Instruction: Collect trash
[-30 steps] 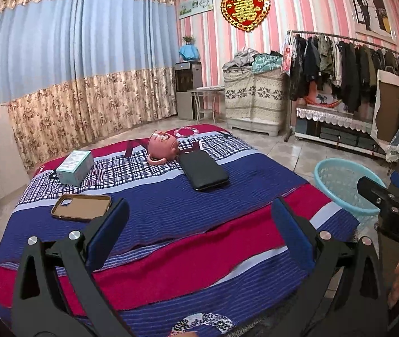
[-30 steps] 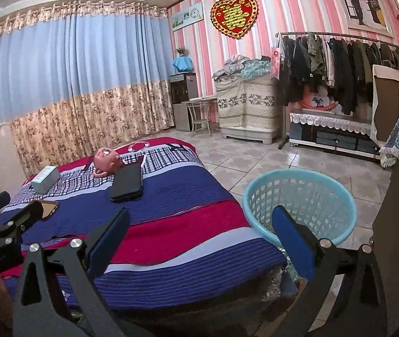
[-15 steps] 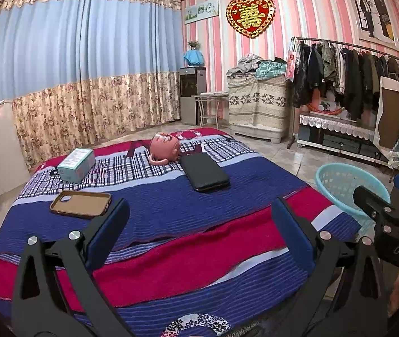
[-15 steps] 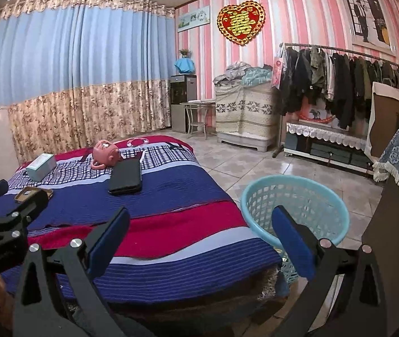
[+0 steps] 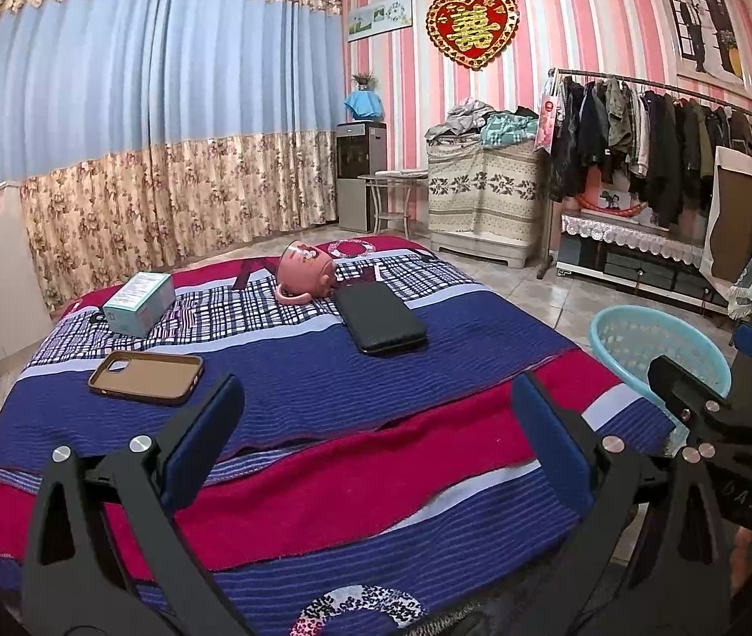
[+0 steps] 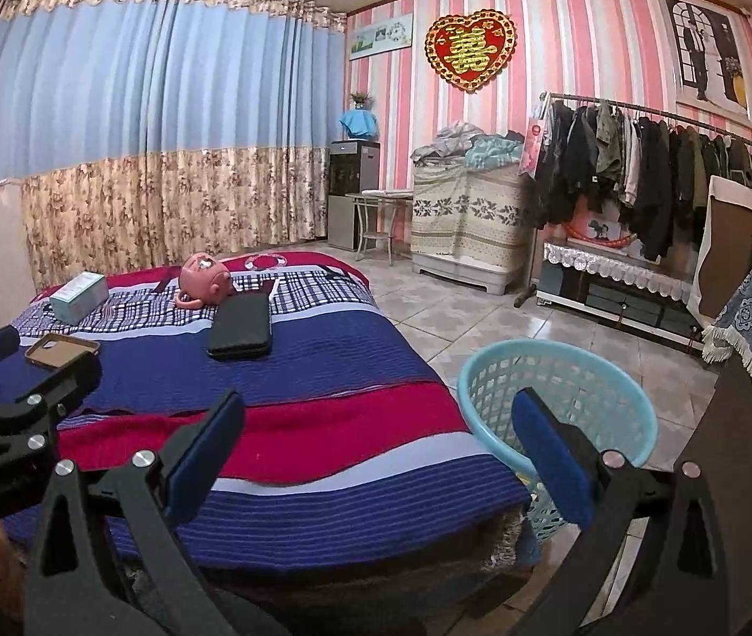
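Plainly both the left gripper (image 5: 376, 429) and right gripper (image 6: 376, 434) hover spread and empty over the bed (image 5: 323, 471), where the light, stiff cardboard box (image 5: 138, 303), likeliest trash, sits far back, best pinched across its narrow sides.

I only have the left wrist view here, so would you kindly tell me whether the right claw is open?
Observer: Yes, the right claw is open and holds nothing.
Operator: Thank you. Where exactly does the basket stand?
Observer: The turquoise basket stands on the floor beside the bed's near corner; whether they touch, I cannot tell.
Operator: Is anything in it?
Observer: Its visible inner wall looks bare; the claw hides the bottom.
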Action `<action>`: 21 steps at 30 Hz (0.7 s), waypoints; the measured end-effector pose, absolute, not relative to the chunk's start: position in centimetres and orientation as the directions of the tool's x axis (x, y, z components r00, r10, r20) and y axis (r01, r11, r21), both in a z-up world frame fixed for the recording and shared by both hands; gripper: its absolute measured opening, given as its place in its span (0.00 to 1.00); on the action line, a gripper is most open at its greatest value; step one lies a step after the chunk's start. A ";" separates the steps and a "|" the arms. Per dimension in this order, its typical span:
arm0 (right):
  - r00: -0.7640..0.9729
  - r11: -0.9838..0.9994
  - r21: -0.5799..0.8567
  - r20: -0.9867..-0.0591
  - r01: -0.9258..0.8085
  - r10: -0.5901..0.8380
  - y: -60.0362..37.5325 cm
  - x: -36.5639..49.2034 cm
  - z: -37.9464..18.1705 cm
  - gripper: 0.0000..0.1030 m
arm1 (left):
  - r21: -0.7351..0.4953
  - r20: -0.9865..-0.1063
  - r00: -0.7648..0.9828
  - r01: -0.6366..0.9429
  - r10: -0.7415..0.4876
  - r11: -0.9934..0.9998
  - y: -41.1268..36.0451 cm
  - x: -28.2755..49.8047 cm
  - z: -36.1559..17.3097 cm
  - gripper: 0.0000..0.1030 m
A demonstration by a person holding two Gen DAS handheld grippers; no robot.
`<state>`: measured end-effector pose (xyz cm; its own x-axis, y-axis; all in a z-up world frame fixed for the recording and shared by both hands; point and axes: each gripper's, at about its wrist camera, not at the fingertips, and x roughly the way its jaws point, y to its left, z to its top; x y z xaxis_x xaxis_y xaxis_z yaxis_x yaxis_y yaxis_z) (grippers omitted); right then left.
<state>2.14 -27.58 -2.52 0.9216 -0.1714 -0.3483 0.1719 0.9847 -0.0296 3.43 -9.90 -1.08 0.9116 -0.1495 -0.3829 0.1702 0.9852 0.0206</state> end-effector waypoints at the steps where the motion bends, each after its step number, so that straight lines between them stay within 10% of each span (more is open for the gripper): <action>1: 0.922 0.985 -0.031 -0.348 0.172 -0.172 -27.6 2.2 -2.5 0.95 | 0.022 -0.380 0.913 0.170 -0.149 0.985 -9.9 3.4 -1.1 0.95; 21: 0.923 0.985 -0.033 -0.343 0.172 -0.173 -27.8 2.1 -2.6 0.95 | 0.027 -0.379 0.913 0.174 -0.151 0.984 -10.3 3.1 -1.4 0.95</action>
<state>2.15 -27.78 -2.55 0.9232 -0.1725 -0.3433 0.1718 0.9846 -0.0327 3.07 -10.26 -1.40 0.9129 -0.1514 -0.3791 0.1744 0.9843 0.0269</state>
